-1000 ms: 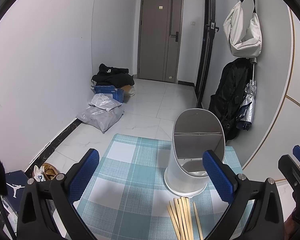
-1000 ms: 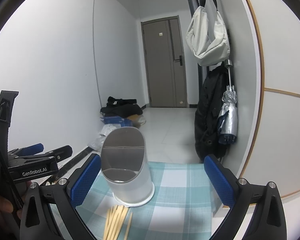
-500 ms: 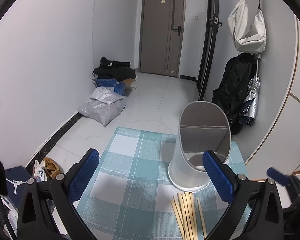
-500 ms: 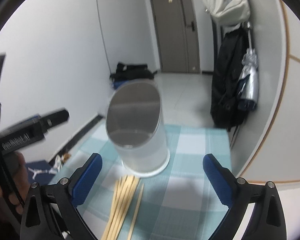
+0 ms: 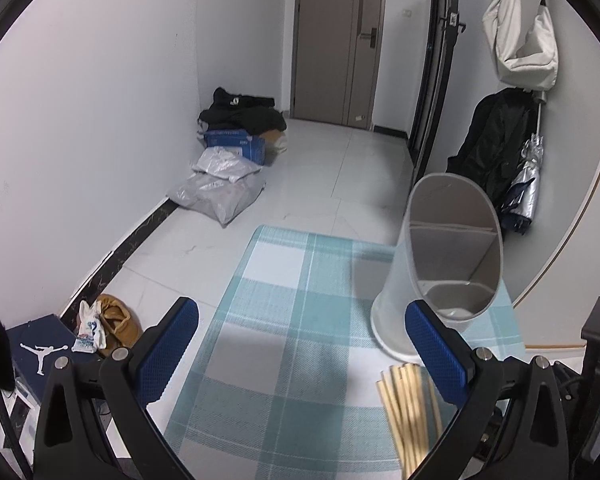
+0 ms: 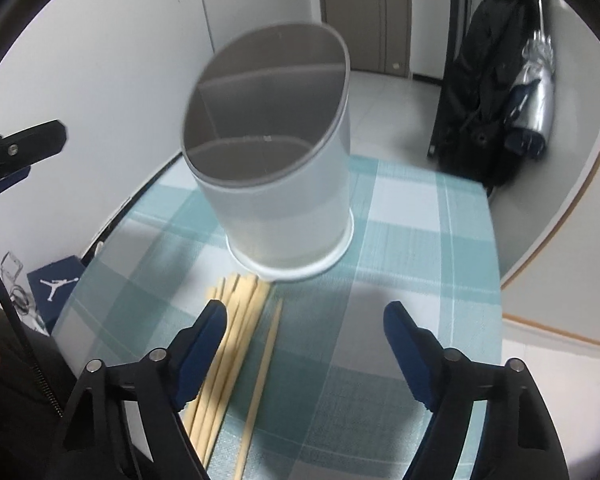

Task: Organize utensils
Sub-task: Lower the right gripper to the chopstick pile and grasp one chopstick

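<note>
Lying on the checked cloth [image 6: 412, 240], the chopsticks [image 6: 236, 344] point at the foot of the holder [image 6: 284, 184], their tips almost touching its base. Their lower ends run out of the right wrist view behind the right gripper [image 6: 305, 320], so their full length cannot be seen. One stick lies a little apart from the bundle, on its right. This gripper's jaws are closing, with only that stray stick and bare cloth between them; the pads press on nothing. The holder is slightly blurred here; a divider splits its inside.

From the left wrist view, the left gripper [image 5: 300, 344] stands wide apart over bare cloth, grasping nothing. Its right finger [image 5: 436, 352] covers part of the holder's [image 5: 396, 280] base and some of the chopsticks [image 5: 404, 408]. A dark shape at the right edge is cut off and hard to identify.
</note>
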